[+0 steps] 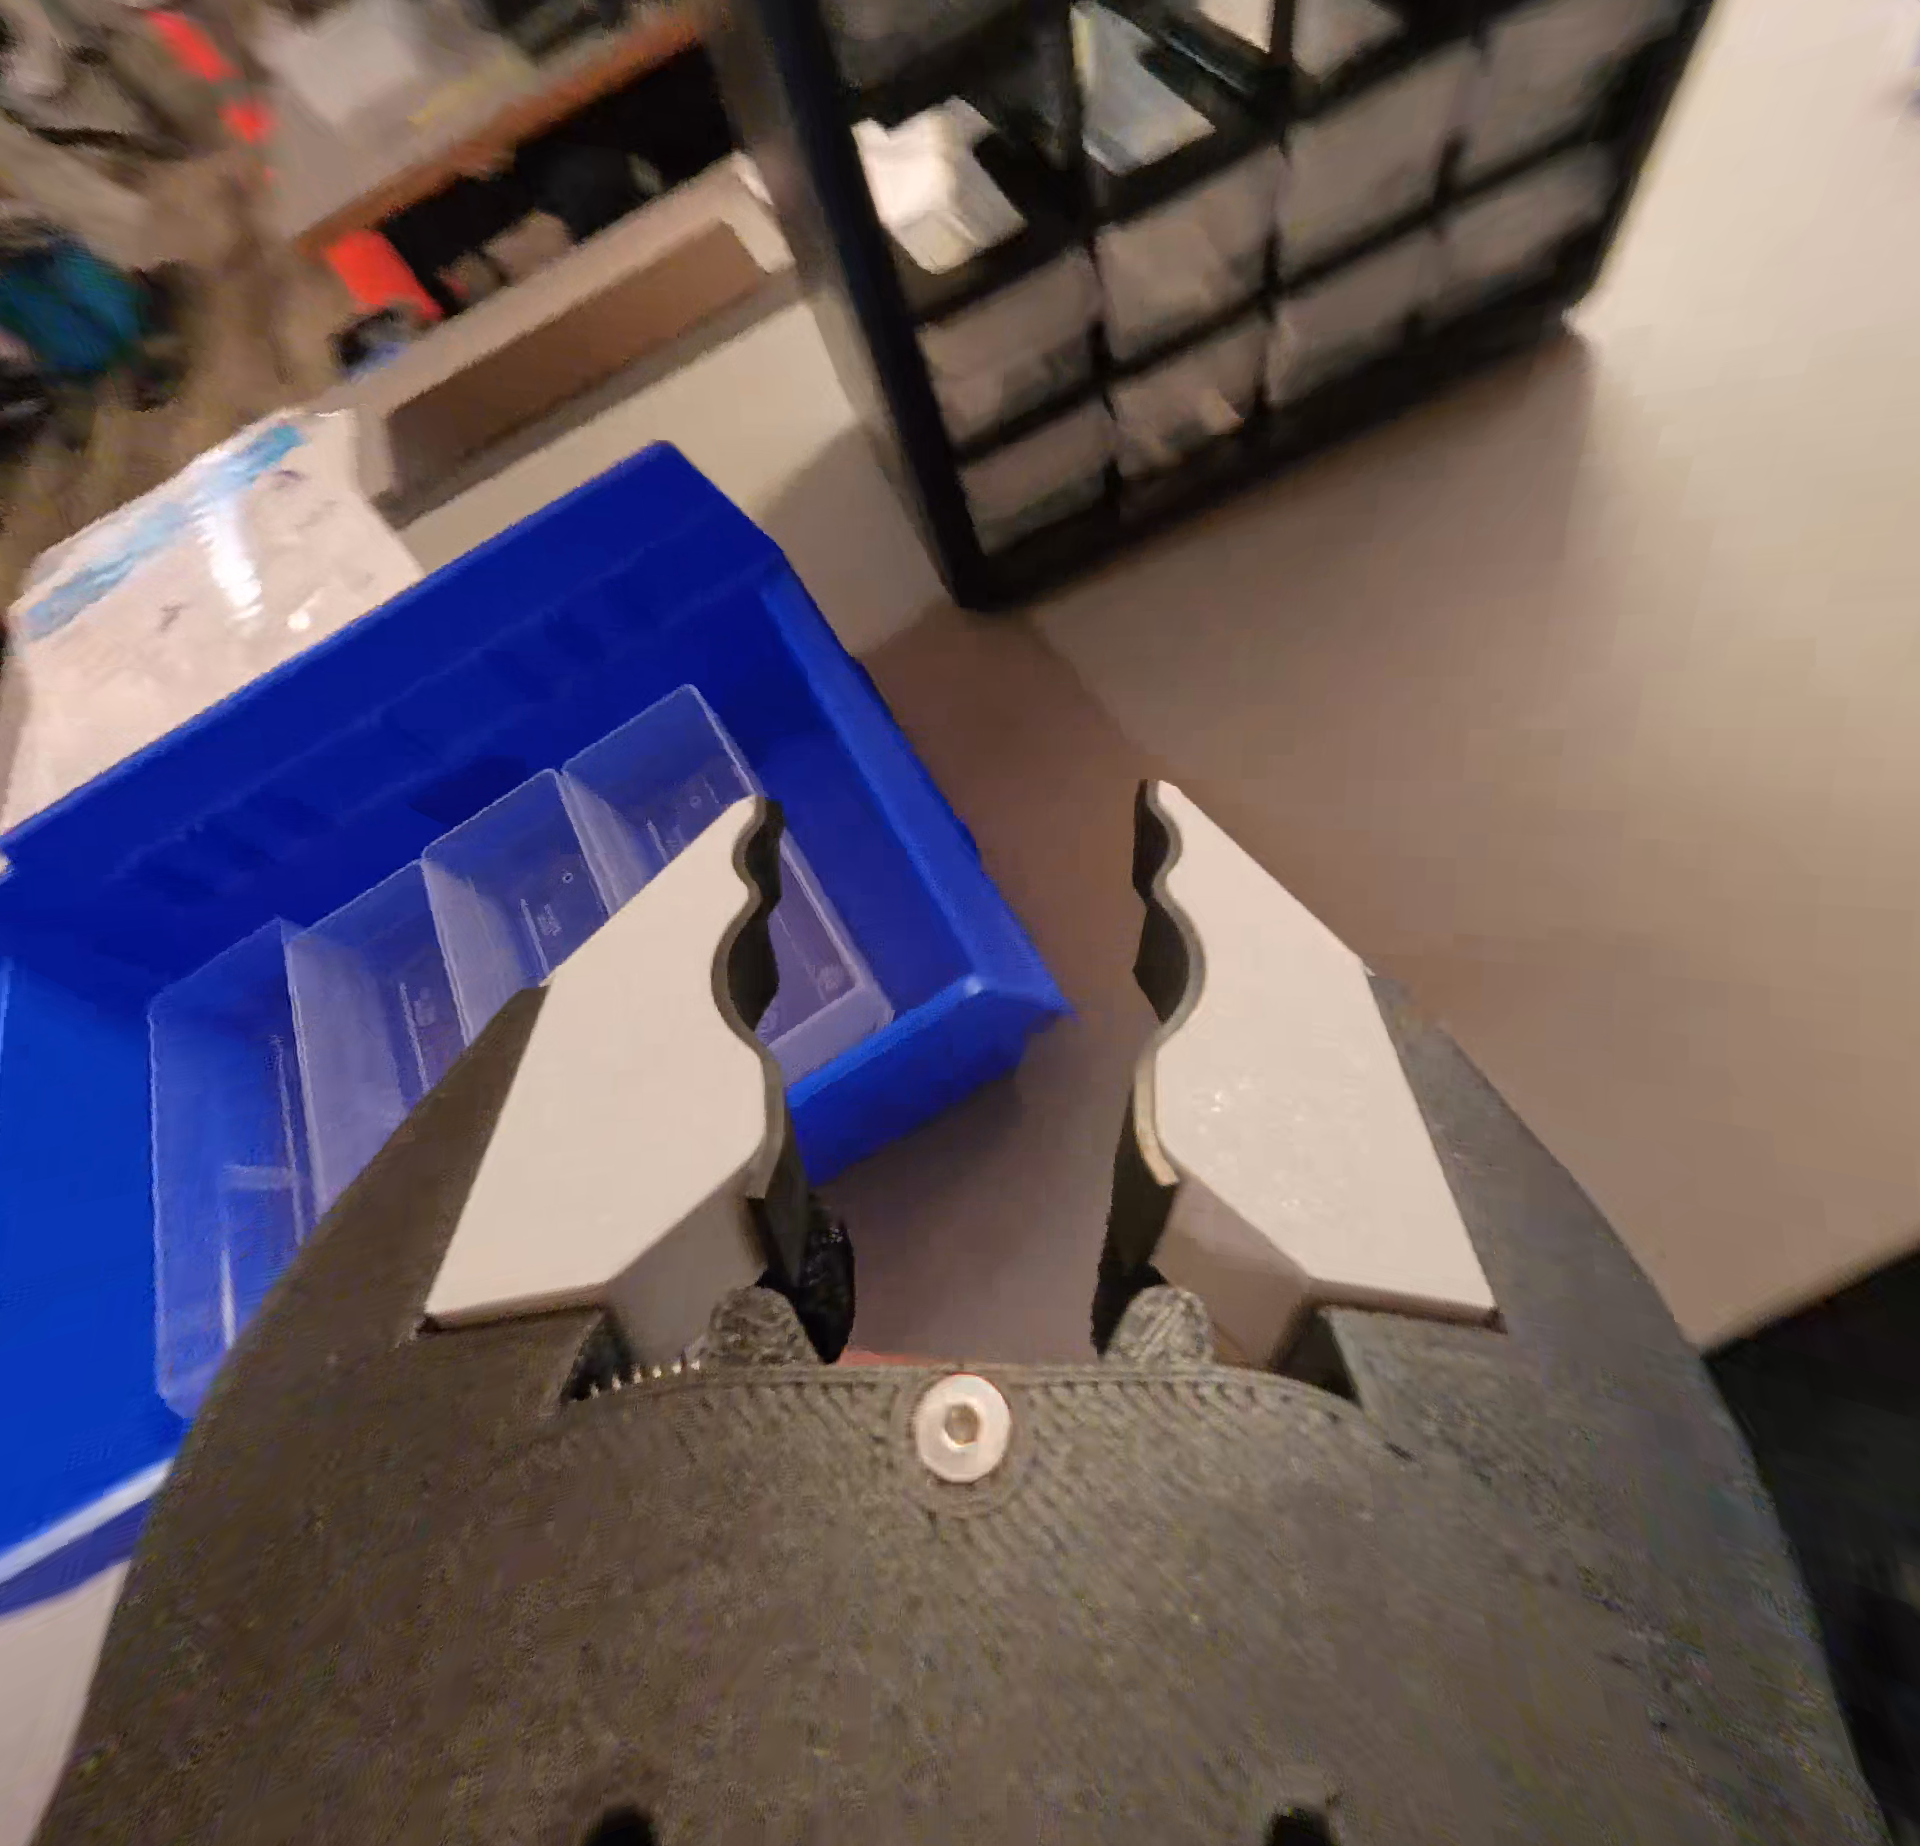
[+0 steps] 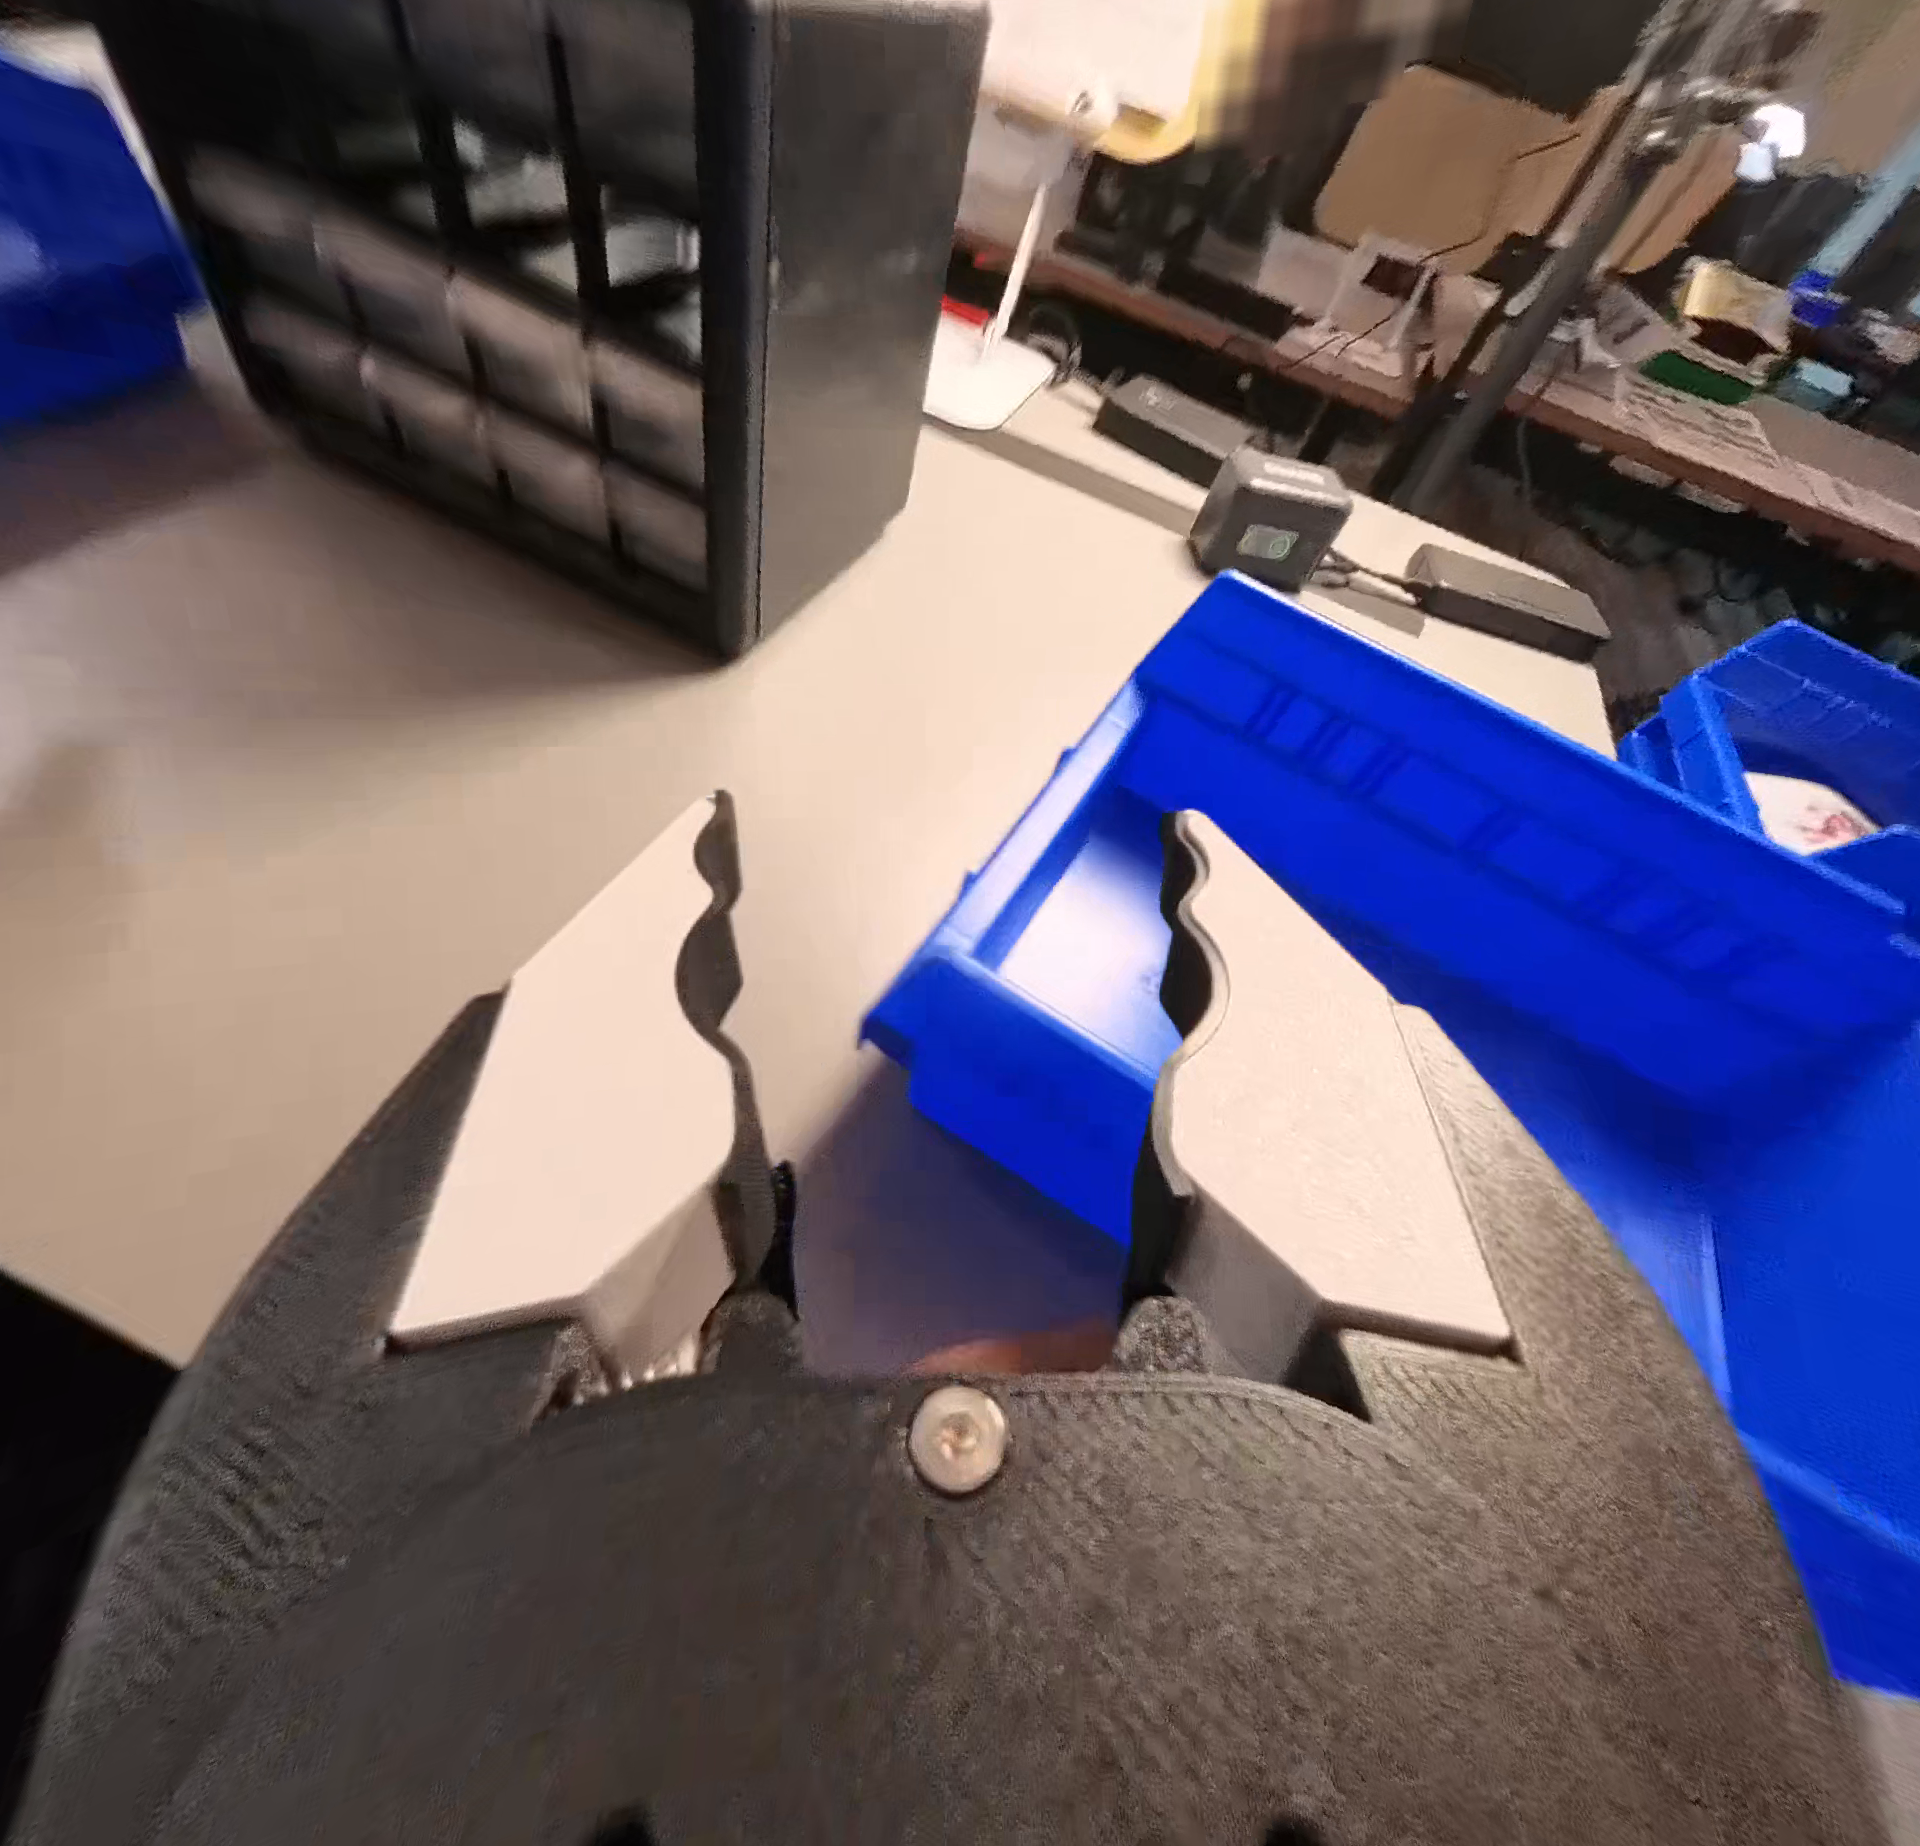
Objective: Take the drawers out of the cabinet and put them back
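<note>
The black drawer cabinet (image 1: 1226, 269) stands on the table ahead of my left gripper; some slots are bare, others hold clear drawers. It also shows in the right wrist view (image 2: 582, 269) at the upper left. My left gripper (image 1: 958, 809) is open with nothing between its fingers, above the table at the right edge of a blue bin (image 1: 883, 757). Several clear drawers (image 1: 499, 892) lie side by side in that bin. My right gripper (image 2: 951, 814) is open with nothing in it, above the left end of another blue bin (image 2: 1455, 820).
The table (image 1: 1455, 653) is beige. A third blue bin (image 2: 1808, 716) sits at the far right. A black box (image 2: 1268, 529) and a dark adapter (image 2: 1507, 591) lie near the far table edge. A clear plastic pack (image 1: 197, 570) lies beyond the left bin.
</note>
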{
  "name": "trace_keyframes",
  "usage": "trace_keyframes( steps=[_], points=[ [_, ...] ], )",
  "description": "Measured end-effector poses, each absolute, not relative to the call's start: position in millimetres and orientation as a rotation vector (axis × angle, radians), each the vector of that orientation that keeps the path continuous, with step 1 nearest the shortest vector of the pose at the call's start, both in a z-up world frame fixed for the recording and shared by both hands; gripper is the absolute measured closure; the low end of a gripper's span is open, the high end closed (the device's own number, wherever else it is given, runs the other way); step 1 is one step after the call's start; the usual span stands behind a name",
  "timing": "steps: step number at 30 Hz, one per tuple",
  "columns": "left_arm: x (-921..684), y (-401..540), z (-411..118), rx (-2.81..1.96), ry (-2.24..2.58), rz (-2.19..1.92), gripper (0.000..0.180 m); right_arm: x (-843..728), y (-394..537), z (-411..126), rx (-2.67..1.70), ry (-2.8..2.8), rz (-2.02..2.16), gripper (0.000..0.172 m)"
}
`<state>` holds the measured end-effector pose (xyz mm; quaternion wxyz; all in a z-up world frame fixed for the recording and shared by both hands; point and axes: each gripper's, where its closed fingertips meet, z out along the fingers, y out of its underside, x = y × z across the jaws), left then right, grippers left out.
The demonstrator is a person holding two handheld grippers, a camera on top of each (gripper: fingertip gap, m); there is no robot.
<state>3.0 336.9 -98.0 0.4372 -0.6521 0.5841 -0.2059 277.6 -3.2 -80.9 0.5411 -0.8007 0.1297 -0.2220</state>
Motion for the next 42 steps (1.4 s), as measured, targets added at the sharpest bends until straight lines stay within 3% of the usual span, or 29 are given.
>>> trace_keyframes(
  steps=[1,7,9,18,20,24,28,34,42],
  points=[
    [6.9,338.0,-99.3,-1.627,1.365,-0.504,0.112,276.5,0.5,-81.1,-1.867,0.351,-0.542,0.087],
    [-5.0,367.4,-118.8,-1.612,1.100,-0.228,0.124,303.3,9.6,-92.7,-1.785,0.561,-0.755,0.090],
    [-19.7,376.8,-116.3,-1.596,1.045,-0.184,0.117,309.2,10.1,-98.1,-1.794,0.579,-0.802,0.092],
    [-97.6,422.0,-116.0,-1.653,0.788,-0.094,0.127,310.8,-6.9,-108.4,-1.791,0.554,-0.936,0.104],
    [-107.4,423.5,-113.8,-1.658,0.707,-0.149,0.126,310.0,-16.0,-107.7,-1.781,0.563,-0.953,0.103],
    [-112.0,425.7,-116.3,-1.640,0.616,-0.179,0.120,302.2,-25.7,-99.4,-1.692,0.585,-0.960,0.085],
    [-115.5,428.8,-119.1,-1.641,0.584,-0.209,0.116,299.4,-31.5,-100.4,-1.628,0.644,-1.006,0.081],
    [-156.2,454.6,-128.8,-1.709,0.536,-0.142,0.134,308.7,-58.5,-119.9,-1.672,0.731,-1.071,0.086],
    [-124.6,411.0,-77.7,-1.482,0.659,-0.255,0.132,296.7,-77.5,-117.9,-1.657,0.782,-1.047,0.088]
  ],
)
